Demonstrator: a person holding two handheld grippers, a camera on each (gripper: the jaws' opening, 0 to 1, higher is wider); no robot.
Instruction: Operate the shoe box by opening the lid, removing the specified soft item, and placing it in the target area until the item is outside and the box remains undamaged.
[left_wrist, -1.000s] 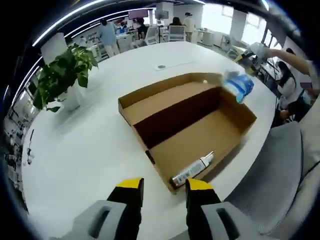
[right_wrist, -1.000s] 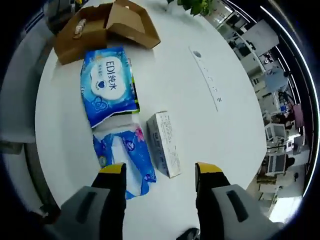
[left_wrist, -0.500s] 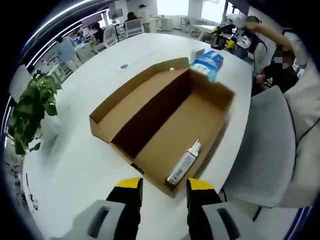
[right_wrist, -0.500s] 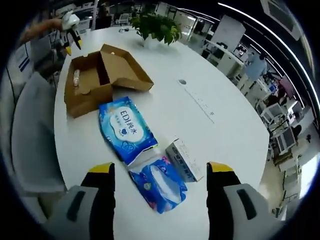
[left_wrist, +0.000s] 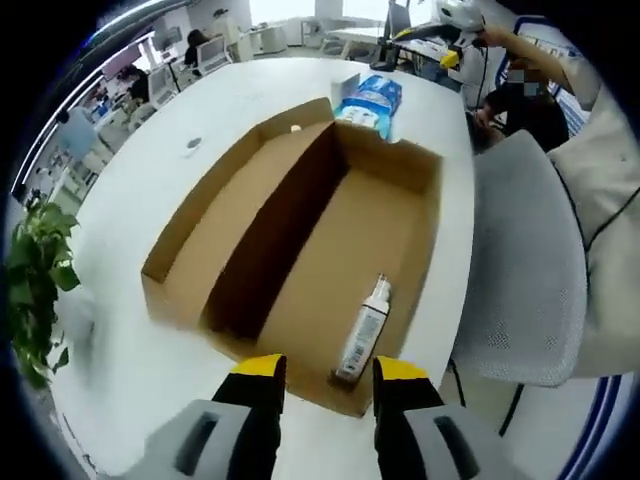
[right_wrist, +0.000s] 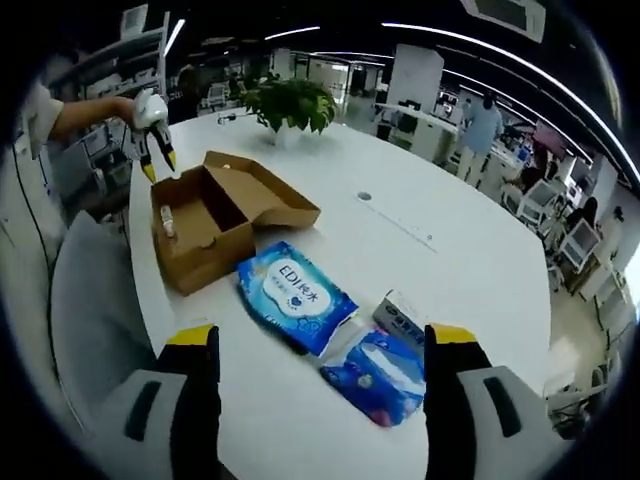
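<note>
White table (right_wrist: 450, 250) is seen under the open shoe box (left_wrist: 400, 230); left gripper (left_wrist: 325, 372) and right gripper (right_wrist: 325, 340) are held apart, empty.

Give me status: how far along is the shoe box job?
Done: the shoe box lies open, and two blue soft packs sit on the table outside it, beside a small carton. In hand: nothing; the left gripper and right gripper are both open. Left: a spray bottle stays inside; no box damage visible.
</note>
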